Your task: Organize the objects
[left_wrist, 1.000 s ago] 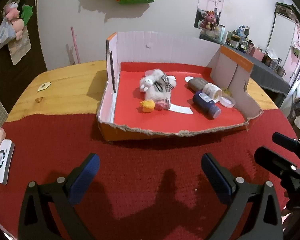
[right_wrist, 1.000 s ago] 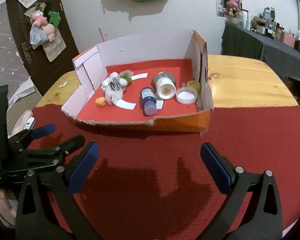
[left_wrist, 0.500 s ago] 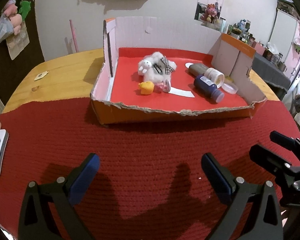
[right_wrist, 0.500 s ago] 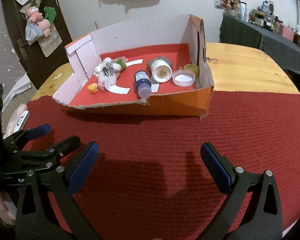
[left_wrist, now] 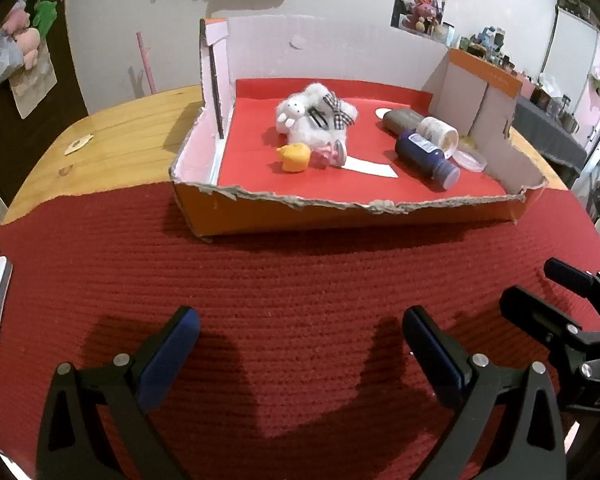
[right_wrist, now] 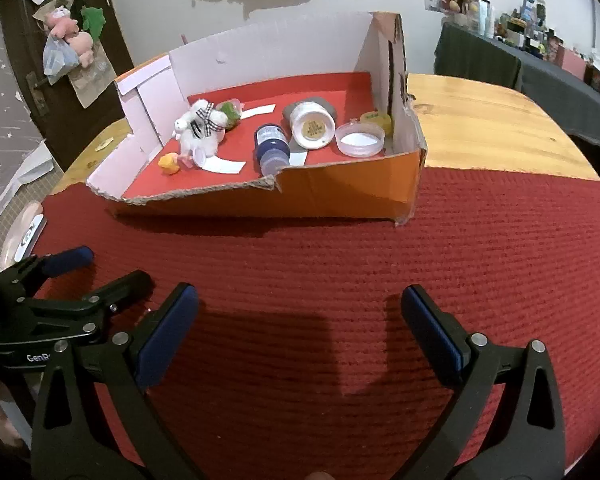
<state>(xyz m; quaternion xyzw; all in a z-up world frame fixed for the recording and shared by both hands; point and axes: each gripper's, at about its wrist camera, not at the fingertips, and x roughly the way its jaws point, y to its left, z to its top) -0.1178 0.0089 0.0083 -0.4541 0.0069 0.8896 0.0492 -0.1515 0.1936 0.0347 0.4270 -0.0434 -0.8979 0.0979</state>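
The objects to be organized lie inside an open cardboard box with an orange outer face, a torn front edge and a red lining. The box stands partly on a red woven mat and partly on the wooden table.

Contents, left to right in the left wrist view:
- A white plush toy with a checked ribbon lies toward the rear left of the lining.
- A small yellow figure sits just in front of the plush toy, with a small pink item touching its right side.
- A white paper strip lies flat just right of the pink item.
- A dark blue bottle lies on its side, cap toward the front edge.
- A white-lidded jar lies on its side just beside the blue bottle (its grey body points to the rear wall).
- A shallow round container sits in the right front corner, with a yellow cap close behind it.

The left gripper hovers over the mat, well short of the box; its blue-padded fingers are spread wide with nothing between them. The right gripper is at a similar standoff on the right side, fingers likewise apart and empty. Each gripper appears at the edge of the other's view.
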